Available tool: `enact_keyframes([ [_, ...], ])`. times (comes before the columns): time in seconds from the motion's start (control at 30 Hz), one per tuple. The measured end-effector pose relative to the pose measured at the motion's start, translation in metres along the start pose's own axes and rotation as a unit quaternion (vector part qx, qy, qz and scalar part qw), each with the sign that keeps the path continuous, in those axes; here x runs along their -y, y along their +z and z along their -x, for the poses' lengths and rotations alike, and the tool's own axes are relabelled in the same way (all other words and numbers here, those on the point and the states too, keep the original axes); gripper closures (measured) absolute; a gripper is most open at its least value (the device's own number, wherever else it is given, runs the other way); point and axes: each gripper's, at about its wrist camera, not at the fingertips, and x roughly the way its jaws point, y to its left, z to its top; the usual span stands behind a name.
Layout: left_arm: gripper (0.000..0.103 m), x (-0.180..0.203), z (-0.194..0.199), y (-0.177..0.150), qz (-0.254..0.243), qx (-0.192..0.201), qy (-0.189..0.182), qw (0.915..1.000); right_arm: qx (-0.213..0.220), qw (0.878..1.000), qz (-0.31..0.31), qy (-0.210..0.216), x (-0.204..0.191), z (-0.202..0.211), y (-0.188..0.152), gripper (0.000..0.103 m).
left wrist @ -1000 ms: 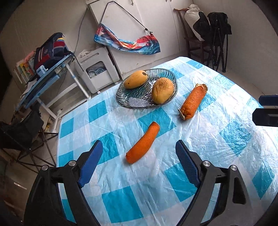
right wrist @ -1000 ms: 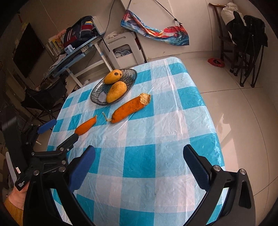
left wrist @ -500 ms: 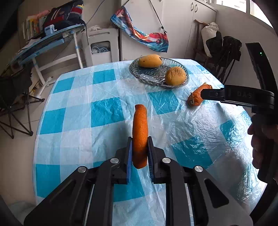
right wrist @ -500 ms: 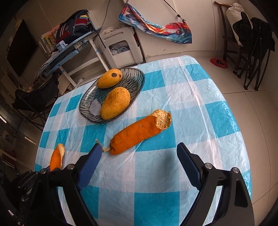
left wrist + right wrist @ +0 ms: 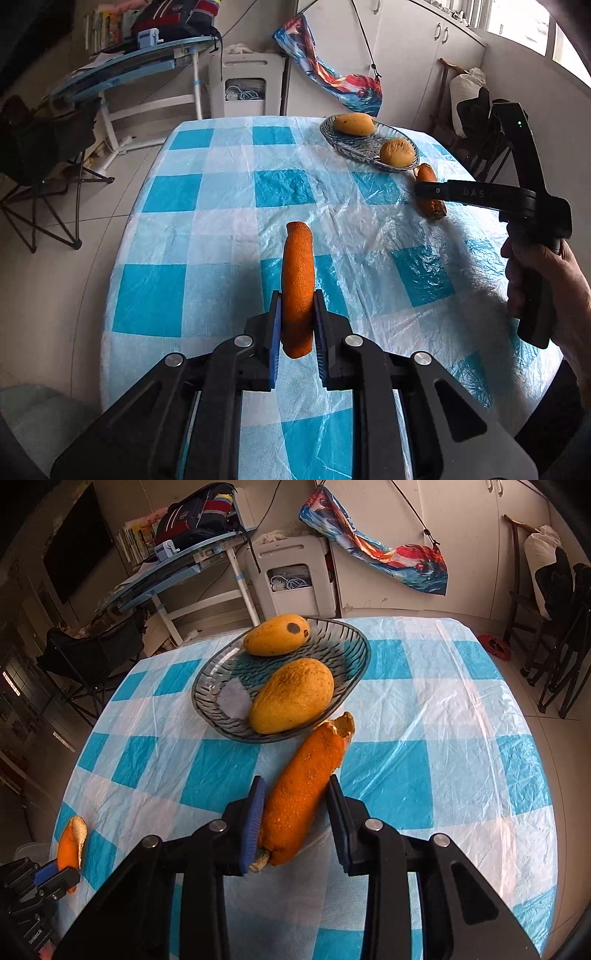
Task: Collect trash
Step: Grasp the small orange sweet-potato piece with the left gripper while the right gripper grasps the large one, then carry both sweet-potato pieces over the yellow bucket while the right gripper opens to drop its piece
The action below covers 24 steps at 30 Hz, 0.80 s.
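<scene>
My left gripper (image 5: 295, 306) is shut on a small strip of orange peel (image 5: 297, 258) and holds it upright above the blue-checked tablecloth (image 5: 229, 229). The right wrist view shows the same left gripper (image 5: 55, 871) and small peel (image 5: 70, 843) at the lower left. A larger orange peel (image 5: 310, 768) lies on the cloth just in front of the glass dish (image 5: 354, 642). My right gripper (image 5: 295, 794) straddles its near end and its jaws are closing. The left pad touches the peel, and a thin gap shows at the right pad.
Two yellow mangoes (image 5: 277, 635) (image 5: 291, 694) lie in the glass dish. A person's hand (image 5: 546, 280) grips the right tool's handle. Beyond the table stand a blue folding desk (image 5: 184, 561), a white cabinet (image 5: 295, 579) and dark chairs (image 5: 561, 627).
My left gripper shut on the small peel and carried it up off the cloth. My right gripper came forward and down over the large peel, and its jaws narrowed from wide open.
</scene>
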Motion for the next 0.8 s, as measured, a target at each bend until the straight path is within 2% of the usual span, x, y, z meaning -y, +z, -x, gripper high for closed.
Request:
enact_keyframes([
  [0.03,0.087,0.000,0.001,-0.001,0.000,0.000,0.000,1.0000,-0.004,1.000,0.000,0.008,0.001,0.004,-0.004,0.076],
  [0.13,0.087,-0.001,0.002,-0.001,0.003,0.001,0.000,1.0000,-0.018,0.999,-0.003,0.034,0.000,0.014,-0.016,0.082],
  [0.5,0.082,-0.002,-0.016,-0.001,-0.011,-0.030,0.026,0.9991,-0.038,0.994,0.031,0.093,-0.042,0.043,-0.047,0.083],
  [0.57,0.087,0.001,-0.014,-0.002,-0.015,-0.025,0.023,0.9993,-0.038,0.993,0.031,0.109,-0.050,0.053,-0.056,0.083],
  [0.8,0.088,0.011,0.031,-0.014,-0.003,0.010,0.011,0.9999,-0.030,0.984,0.011,0.176,-0.071,0.097,-0.099,0.083],
])
